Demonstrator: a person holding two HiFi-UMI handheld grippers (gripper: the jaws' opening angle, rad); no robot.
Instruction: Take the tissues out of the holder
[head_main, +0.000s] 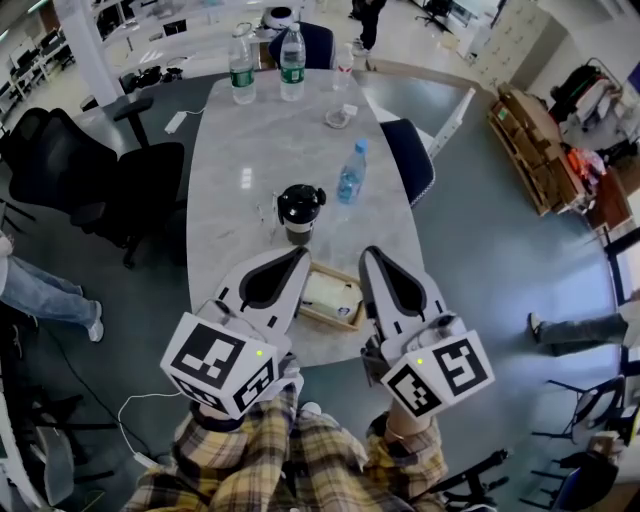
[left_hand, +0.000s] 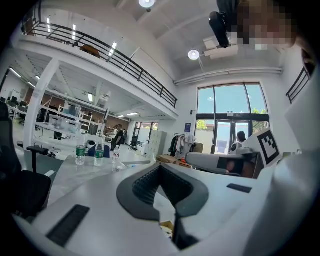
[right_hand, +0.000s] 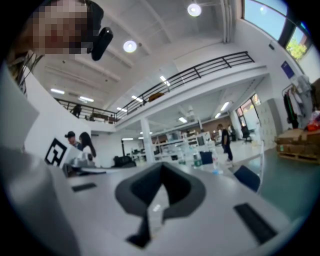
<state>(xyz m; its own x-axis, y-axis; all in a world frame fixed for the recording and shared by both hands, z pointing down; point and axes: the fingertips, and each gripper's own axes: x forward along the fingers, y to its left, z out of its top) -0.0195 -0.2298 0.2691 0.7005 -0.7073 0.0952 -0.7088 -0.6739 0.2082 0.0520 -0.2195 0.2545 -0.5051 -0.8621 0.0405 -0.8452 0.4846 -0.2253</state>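
Note:
A shallow wooden tissue holder (head_main: 318, 316) with white tissues (head_main: 328, 294) lies flat at the near edge of the pale table (head_main: 250, 150). My left gripper (head_main: 298, 254) hovers just left of the holder and my right gripper (head_main: 371, 254) just right of it, both pointing away from me over the table. Each shows jaws pressed together with nothing between them. In the left gripper view the left gripper (left_hand: 160, 170) has its tips meeting, and a sliver of the holder (left_hand: 166, 227) shows below. The right gripper (right_hand: 162, 170) looks the same in the right gripper view.
Just beyond the holder stands a black-lidded cup (head_main: 300, 211), with a blue bottle (head_main: 350, 172) to its right. Two water bottles (head_main: 242, 66) and a small glass dish (head_main: 339, 117) sit at the far end. Chairs (head_main: 95, 170) flank the table; a person's legs (head_main: 40, 295) are at left.

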